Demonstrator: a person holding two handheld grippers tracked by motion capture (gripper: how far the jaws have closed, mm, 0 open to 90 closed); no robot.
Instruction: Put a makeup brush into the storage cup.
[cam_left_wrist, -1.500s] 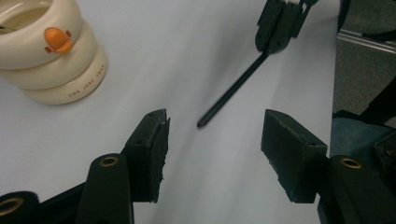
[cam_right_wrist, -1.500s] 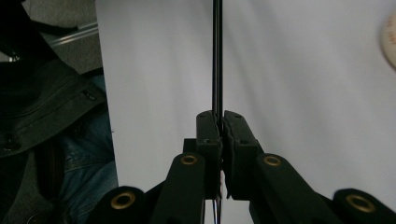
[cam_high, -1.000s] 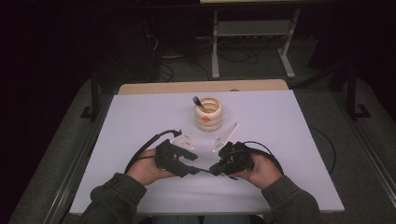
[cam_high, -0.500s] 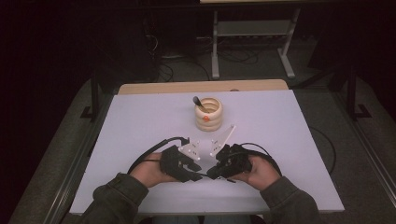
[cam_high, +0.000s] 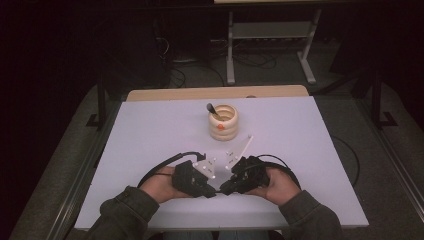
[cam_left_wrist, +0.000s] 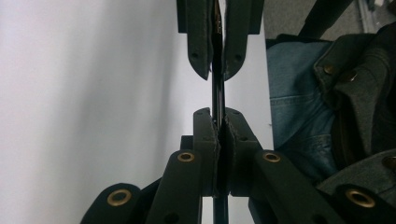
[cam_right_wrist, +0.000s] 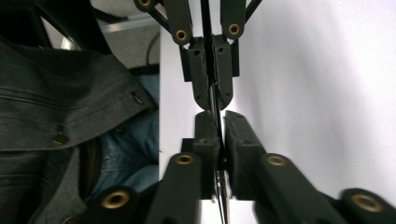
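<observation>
Matte black left claw (cam_left_wrist: 216, 123) and right claw (cam_right_wrist: 216, 122) both pinch one thin dark strip (cam_left_wrist: 217, 95).

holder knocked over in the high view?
No: the cream ribbed holder stands upright on the white table, a dark-handled tool sticking out of its top.

The right gripper (cam_right_wrist: 218, 122) rises from the bottom edge with its two black jaws pressed together on a thin dark strip (cam_right_wrist: 215, 103) that runs up between them. Directly above, the left gripper (cam_right_wrist: 211, 100) points down, jaws also clamped on the strip, tips nearly touching the right gripper. Behind both lies the white table (cam_right_wrist: 322, 88). Left of the right gripper are a dark jacket (cam_right_wrist: 60, 98) and blue jeans (cam_right_wrist: 123, 161).
</observation>
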